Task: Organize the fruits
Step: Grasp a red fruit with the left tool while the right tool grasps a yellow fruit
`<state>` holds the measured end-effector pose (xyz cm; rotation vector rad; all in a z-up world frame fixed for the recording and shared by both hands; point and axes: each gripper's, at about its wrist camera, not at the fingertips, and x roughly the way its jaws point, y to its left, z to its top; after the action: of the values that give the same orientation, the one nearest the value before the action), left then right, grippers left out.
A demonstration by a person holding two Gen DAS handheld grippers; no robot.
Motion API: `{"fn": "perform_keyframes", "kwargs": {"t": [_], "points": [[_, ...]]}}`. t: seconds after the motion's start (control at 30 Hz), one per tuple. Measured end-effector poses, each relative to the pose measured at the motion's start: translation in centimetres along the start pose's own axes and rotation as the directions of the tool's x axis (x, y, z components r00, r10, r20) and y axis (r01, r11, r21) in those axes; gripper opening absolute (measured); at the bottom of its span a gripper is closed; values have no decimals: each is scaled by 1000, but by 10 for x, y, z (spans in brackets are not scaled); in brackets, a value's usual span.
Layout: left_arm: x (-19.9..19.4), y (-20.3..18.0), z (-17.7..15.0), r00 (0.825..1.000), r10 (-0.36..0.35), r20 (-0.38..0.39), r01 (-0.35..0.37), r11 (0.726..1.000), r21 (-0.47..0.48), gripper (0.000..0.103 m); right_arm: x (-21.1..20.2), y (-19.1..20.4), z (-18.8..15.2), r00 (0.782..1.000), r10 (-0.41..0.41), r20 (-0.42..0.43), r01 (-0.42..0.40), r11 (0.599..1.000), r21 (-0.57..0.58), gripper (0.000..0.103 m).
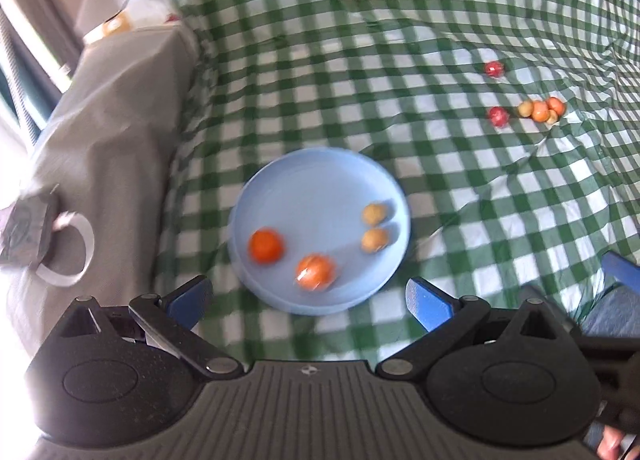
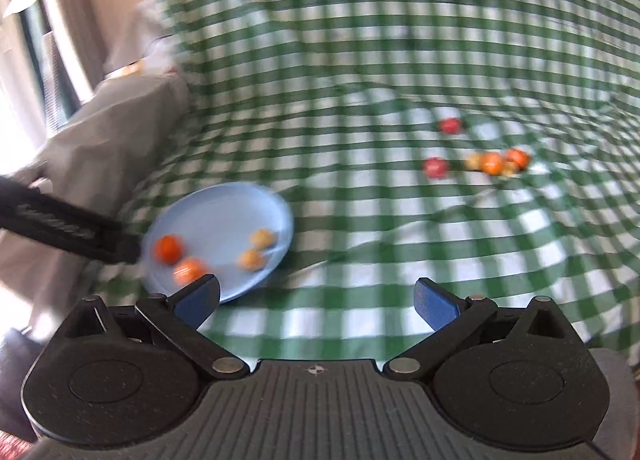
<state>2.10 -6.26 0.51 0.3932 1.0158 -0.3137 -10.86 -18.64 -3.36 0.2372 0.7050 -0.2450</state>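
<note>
A light blue plate (image 1: 320, 179) lies on the green checked cloth and holds two orange fruits (image 1: 266, 246) and two small yellow fruits (image 1: 374, 213). It also shows in the right wrist view (image 2: 224, 211). Loose fruits lie far right: two red ones (image 1: 498, 115) and a cluster of orange and yellow ones (image 1: 541, 109), also seen in the right wrist view (image 2: 496, 161). My left gripper (image 1: 308, 300) is open and empty just in front of the plate. My right gripper (image 2: 316, 302) is open and empty, to the right of the plate.
A grey cloth-covered block (image 1: 120, 131) stands at the left beside the checked cloth (image 1: 440, 19). A dark device with a white ring (image 1: 44, 244) lies on it. The left gripper's black body (image 2: 68, 230) reaches in at the left of the right wrist view.
</note>
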Motion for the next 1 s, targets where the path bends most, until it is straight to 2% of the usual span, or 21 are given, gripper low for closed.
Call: {"fn": "perform_keyframes", "kwargs": {"t": [0.1, 0.17, 0.3, 0.4, 0.47, 0.53, 0.6, 0.7, 0.8, 0.93, 0.97, 1.0], "points": [[17, -32, 26, 1000, -3, 18, 2, 998, 58, 103, 18, -37, 10, 995, -91, 38, 90, 996, 29, 102], [29, -54, 45, 999, -31, 36, 28, 996, 86, 103, 35, -65, 20, 984, -163, 71, 160, 986, 41, 102], [61, -106, 88, 993, -86, 77, 75, 987, 139, 103, 78, -125, 44, 942, -306, 138, 298, 951, 79, 99], [97, -147, 119, 990, -111, 88, 93, 977, 191, 103, 120, -168, 61, 917, -377, 131, 363, 924, 118, 93], [124, -171, 137, 989, -126, 78, 107, 971, 215, 103, 148, -195, 70, 914, -387, 119, 371, 918, 136, 88], [149, -188, 151, 986, -155, 63, 137, 963, 231, 103, 177, -213, 77, 922, -373, 102, 360, 924, 128, 63], [173, -202, 162, 984, -172, 54, 152, 955, 254, 103, 205, -228, 81, 932, -356, 66, 346, 930, 124, 55], [202, -218, 173, 985, -166, 51, 144, 945, 294, 103, 236, -241, 83, 942, -333, 40, 327, 939, 109, 55], [222, -228, 181, 979, -203, 32, 185, 937, 296, 103, 256, -242, 84, 944, -327, 43, 324, 944, 56, 54], [239, -238, 189, 977, -212, -1, 203, 937, 285, 102, 269, -238, 83, 944, -320, 84, 322, 947, -10, 54], [238, -238, 188, 976, -220, 7, 209, 938, 277, 92, 268, -238, 83, 943, -319, 90, 322, 947, -13, 52], [236, -237, 187, 971, -237, 22, 222, 938, 267, 79, 268, -238, 83, 945, -313, 94, 316, 949, -16, 39]]}}
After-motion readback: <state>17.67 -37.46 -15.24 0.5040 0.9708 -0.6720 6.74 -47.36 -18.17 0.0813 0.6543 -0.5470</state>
